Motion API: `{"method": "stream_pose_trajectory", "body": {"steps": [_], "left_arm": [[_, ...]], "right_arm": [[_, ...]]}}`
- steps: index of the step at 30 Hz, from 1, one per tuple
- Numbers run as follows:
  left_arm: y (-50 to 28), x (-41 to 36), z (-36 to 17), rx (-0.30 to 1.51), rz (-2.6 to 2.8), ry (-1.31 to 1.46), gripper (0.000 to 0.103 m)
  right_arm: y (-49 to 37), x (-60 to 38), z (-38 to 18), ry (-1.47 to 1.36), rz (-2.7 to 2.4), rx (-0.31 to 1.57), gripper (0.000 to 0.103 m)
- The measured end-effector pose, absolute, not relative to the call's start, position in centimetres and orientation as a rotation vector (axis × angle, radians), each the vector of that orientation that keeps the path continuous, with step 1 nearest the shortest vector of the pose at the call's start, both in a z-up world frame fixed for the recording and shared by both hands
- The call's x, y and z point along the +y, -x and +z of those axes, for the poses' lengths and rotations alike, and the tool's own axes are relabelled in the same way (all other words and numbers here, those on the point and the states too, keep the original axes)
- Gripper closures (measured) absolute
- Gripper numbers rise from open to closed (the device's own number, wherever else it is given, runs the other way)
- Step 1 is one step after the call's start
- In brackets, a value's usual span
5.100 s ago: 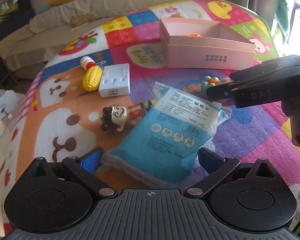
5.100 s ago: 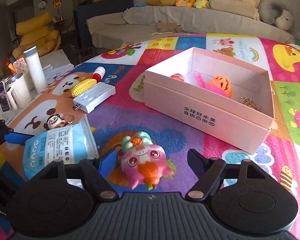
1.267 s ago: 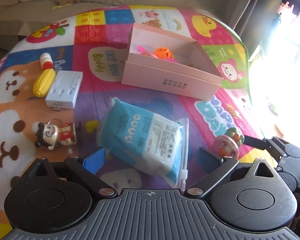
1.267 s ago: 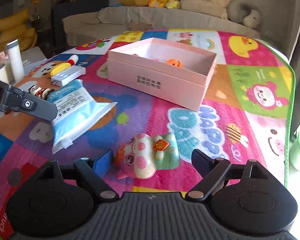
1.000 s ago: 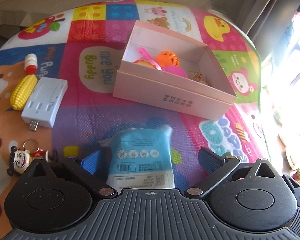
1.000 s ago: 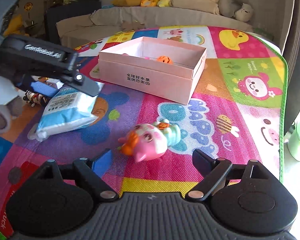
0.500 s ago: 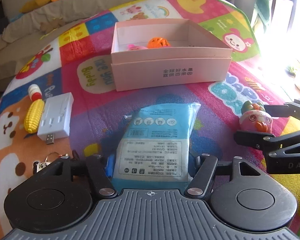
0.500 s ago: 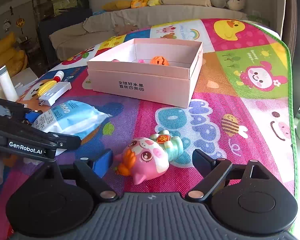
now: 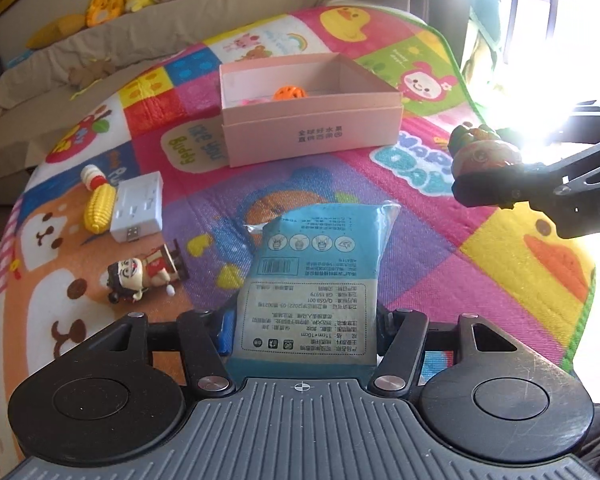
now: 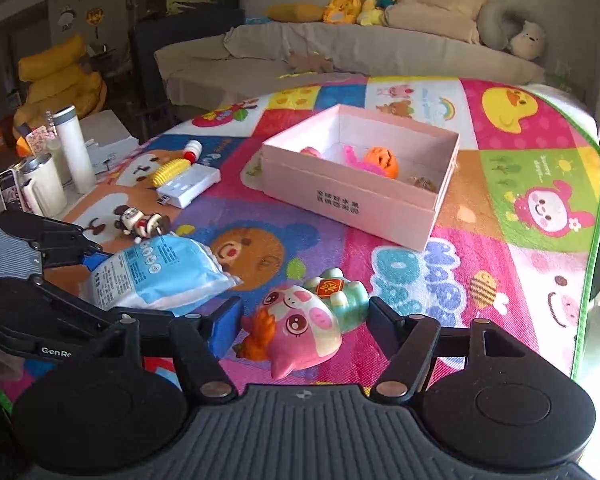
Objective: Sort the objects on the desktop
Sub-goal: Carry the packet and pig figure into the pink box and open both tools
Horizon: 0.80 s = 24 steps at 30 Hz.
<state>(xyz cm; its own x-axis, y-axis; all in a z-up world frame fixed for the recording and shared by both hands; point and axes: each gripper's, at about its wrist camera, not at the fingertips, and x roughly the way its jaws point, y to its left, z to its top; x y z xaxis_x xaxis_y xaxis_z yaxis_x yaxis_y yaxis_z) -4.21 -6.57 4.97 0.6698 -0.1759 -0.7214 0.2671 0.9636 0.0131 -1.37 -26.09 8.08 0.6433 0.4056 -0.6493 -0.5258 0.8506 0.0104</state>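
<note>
While our left gripper point(image 9: 302, 330) closes on the blue wipes packet point(image 9: 314, 280) and our right gripper point(image 10: 304, 322) closes around the pig toy point(image 10: 300, 320), both at six o'clock from the pink box point(image 10: 360, 184), the limp packet could sag and slip.

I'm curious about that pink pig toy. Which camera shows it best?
The right wrist view: the pink pig toy sits large and well lit between the right gripper fingers, whose jaws are closing. The left wrist view shows it small, backlit by window glare, partly hidden behind a finger.
</note>
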Motion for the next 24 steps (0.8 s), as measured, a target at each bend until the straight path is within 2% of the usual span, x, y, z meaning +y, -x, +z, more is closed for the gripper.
{"method": "stream_pose_trajectory", "body": {"steps": [7, 11, 19, 20, 23, 24], "left_arm": [[2.0, -5.2, 10.7, 0.621, -0.2, -0.053, 0.039], [-1.9, -4.9, 12.1, 0.599, -0.183, -0.003, 0.039], [-12.9, -8.4, 13.1, 0.544, -0.203, -0.002, 0.038], [-14.3, -9.1, 13.2, 0.521, -0.198, -0.023, 0.036], [-17.1, -10.0, 12.6, 0.575, -0.227, -0.029, 0.022], [-17.1, -9.5, 12.1, 0.598, -0.232, -0.005, 0.021]], "right_arm": [[2.5, -26.3, 15.0, 0.197, 0.527, 0.519, 0.035], [-0.1, -26.5, 17.4, 0.201, 0.479, 0.468, 0.035], [-5.6, -27.0, 13.5, 0.189, 0.426, 0.526, 0.035], [-6.0, -27.1, 13.0, 0.185, 0.432, 0.535, 0.035], [-7.5, -27.3, 12.0, 0.182, 0.431, 0.549, 0.035], [-8.0, -27.5, 11.8, 0.178, 0.425, 0.548, 0.035]]}}
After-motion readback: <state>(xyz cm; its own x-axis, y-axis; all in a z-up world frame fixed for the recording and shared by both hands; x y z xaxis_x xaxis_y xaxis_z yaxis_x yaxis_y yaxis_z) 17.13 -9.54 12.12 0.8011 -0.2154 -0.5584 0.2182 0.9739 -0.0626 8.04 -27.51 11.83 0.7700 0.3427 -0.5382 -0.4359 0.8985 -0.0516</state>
